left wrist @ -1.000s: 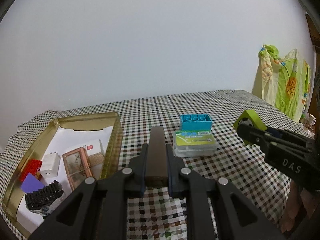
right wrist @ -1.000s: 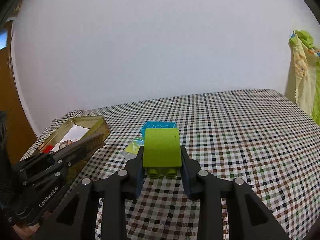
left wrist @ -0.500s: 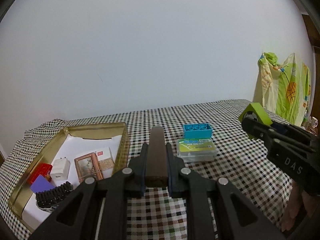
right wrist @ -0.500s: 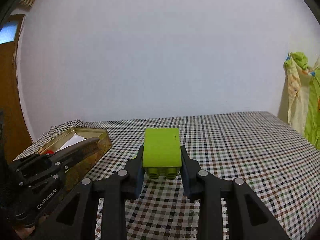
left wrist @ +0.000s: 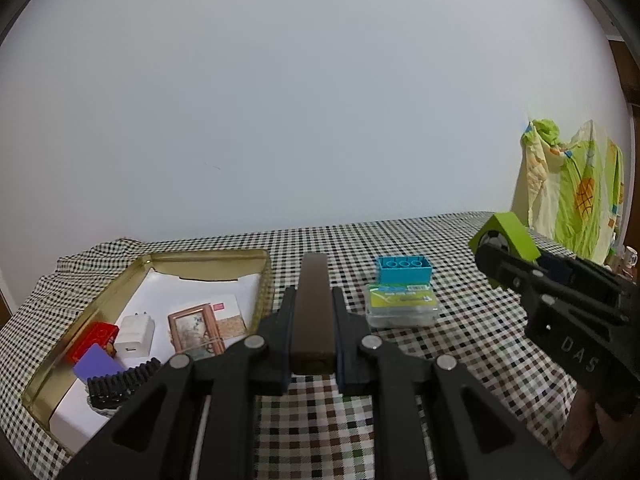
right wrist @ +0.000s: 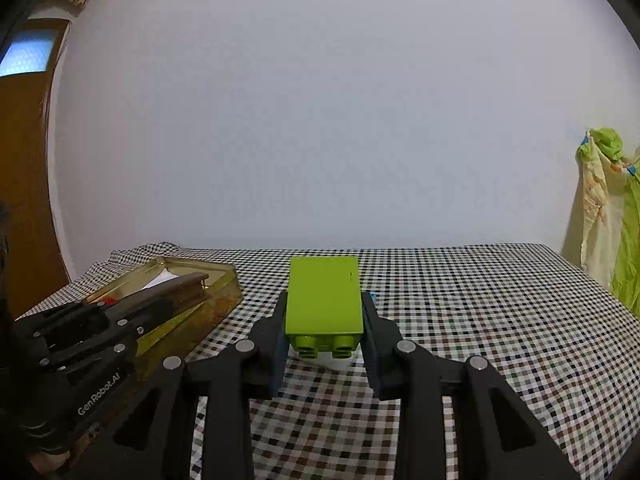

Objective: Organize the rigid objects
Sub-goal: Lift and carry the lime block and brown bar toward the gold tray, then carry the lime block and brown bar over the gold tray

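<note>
In the left wrist view, your left tool (left wrist: 312, 320) sits at the lower centre of the frame, its jaws clamped tight on a long dark brown rectangular bar (left wrist: 313, 312) that runs forward between the pads and is held clear above the black-and-white checked surface (left wrist: 472, 320). At lower left lies a shallow gold metal tray (left wrist: 264, 280) lined with white paper, holding a red ribbed plastic block (left wrist: 93, 340), a white plug adapter (left wrist: 135, 335), a purple flat card (left wrist: 98, 367), a small picture in a brown frame (left wrist: 196, 330) and a black toothed comb-like piece (left wrist: 122, 384). Just right of the bar, on the surface, a turquoise plastic building brick (left wrist: 404, 269) stands right behind a clear plastic box with a green label (left wrist: 402, 306). At the right edge your right tool (left wrist: 496, 256) reaches in, carrying a lime green plastic building brick (left wrist: 506, 236). In the right wrist view, that right tool (right wrist: 324, 316) is at lower centre, closed on the lime green brick (right wrist: 323, 300), studs facing the camera, lifted off the checked surface (right wrist: 480, 300). At left, your left tool (right wrist: 188, 284) holds the brown bar (right wrist: 176, 286) over the gold tray (right wrist: 224, 296). A yellow and green patterned cloth (right wrist: 608, 216) hangs at the right edge.
</note>
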Demonstrator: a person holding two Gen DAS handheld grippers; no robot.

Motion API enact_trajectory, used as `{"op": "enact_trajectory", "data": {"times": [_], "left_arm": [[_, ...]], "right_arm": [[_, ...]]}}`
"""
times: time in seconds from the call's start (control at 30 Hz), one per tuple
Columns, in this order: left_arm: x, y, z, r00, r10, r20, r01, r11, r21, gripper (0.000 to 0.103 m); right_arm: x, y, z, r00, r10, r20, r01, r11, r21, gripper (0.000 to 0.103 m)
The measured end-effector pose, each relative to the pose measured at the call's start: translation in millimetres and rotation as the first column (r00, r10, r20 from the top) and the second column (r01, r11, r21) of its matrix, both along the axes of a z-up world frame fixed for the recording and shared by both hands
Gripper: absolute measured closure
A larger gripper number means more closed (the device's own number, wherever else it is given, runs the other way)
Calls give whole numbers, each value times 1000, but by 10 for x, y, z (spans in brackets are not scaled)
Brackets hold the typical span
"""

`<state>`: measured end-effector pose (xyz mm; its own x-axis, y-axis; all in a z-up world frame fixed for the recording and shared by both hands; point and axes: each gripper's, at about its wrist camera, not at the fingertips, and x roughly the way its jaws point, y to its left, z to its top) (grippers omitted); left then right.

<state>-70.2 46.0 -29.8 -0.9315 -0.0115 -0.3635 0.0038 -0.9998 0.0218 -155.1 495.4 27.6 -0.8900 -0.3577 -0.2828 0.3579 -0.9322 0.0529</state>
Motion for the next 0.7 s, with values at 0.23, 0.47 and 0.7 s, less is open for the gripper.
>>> {"op": "enact_trajectory", "data": {"times": [0.23,0.47,0.7], "left_arm": [[61,-80,14,1000,22,-20,-22,1000,7,90],[99,-128,20,999,35,-30,-35,999,4,90],[136,-216,19,998,52,-37,-52,999,8,90]], "right_arm": [[27,-62,2,1000,19,-12,-19,1000,-2,69],[5,-166,-8,999,37,-14,-37,999,4,69],[-3,-213,-15,998,58,-17,-58,998,5,69]]}}
